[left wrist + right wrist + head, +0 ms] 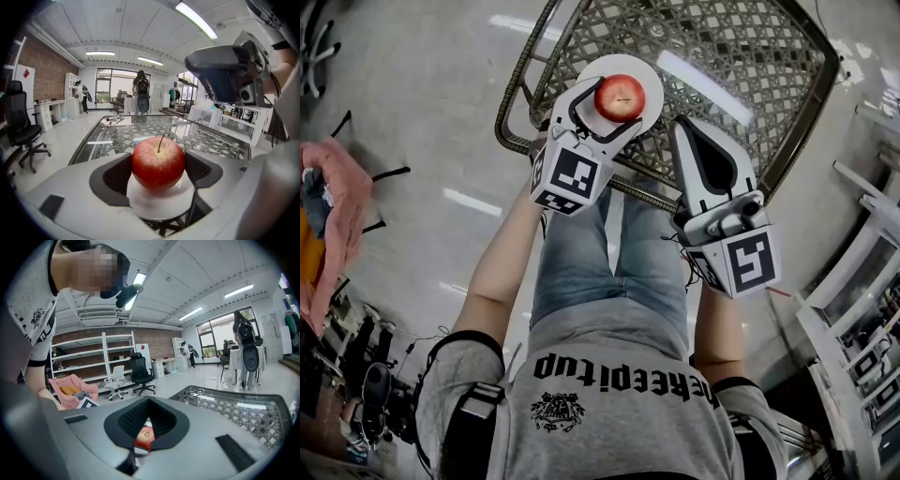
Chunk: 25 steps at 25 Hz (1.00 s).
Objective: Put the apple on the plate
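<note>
A red apple [620, 97] [158, 161] rests upright on a small white plate [653, 71] [159, 207] near the front edge of a glass-topped wicker table [741, 56] [140, 131]. My left gripper [613, 109] [158, 165] is shut on the apple, its dark pads [116, 176] against both of the apple's sides. My right gripper [684, 124] [135, 456] hovers just right of the plate, shut and holding nothing. A sliver of the apple [144, 437] shows through the hollow between the right gripper's pads.
The table's rim [511, 103] runs close by my knees. A pink armchair [337, 216] [70, 387] stands on the floor to the left, white shelving [862, 281] to the right. Office chairs [140, 372] stand further off.
</note>
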Each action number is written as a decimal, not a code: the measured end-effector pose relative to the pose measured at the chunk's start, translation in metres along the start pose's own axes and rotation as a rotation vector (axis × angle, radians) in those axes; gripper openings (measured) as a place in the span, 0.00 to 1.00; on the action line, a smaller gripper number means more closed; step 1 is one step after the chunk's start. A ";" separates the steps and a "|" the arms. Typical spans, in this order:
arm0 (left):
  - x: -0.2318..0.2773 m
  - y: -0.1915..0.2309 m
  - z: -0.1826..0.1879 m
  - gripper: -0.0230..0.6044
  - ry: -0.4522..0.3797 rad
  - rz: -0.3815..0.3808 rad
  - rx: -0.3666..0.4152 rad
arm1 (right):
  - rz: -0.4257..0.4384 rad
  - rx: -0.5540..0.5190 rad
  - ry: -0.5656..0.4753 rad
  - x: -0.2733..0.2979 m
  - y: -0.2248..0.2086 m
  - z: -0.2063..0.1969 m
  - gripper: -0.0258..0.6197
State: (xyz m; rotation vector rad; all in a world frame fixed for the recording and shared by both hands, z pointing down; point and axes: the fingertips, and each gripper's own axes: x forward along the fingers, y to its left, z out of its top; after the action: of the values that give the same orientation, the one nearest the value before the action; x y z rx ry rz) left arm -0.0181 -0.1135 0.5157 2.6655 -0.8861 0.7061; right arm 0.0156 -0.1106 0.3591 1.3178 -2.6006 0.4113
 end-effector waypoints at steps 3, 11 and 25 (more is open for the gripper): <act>0.000 -0.001 0.000 0.67 -0.004 -0.007 0.017 | -0.001 0.000 0.001 0.000 0.000 0.000 0.04; 0.001 -0.001 0.002 0.67 -0.027 -0.016 0.028 | 0.001 0.003 0.003 -0.001 0.000 0.001 0.04; -0.003 0.002 0.005 0.67 -0.040 -0.021 0.038 | 0.006 0.008 -0.005 -0.004 0.000 0.003 0.04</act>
State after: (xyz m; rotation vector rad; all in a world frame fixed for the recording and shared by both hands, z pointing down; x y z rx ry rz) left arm -0.0196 -0.1150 0.5100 2.7267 -0.8617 0.6740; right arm 0.0174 -0.1090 0.3549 1.3152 -2.6105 0.4210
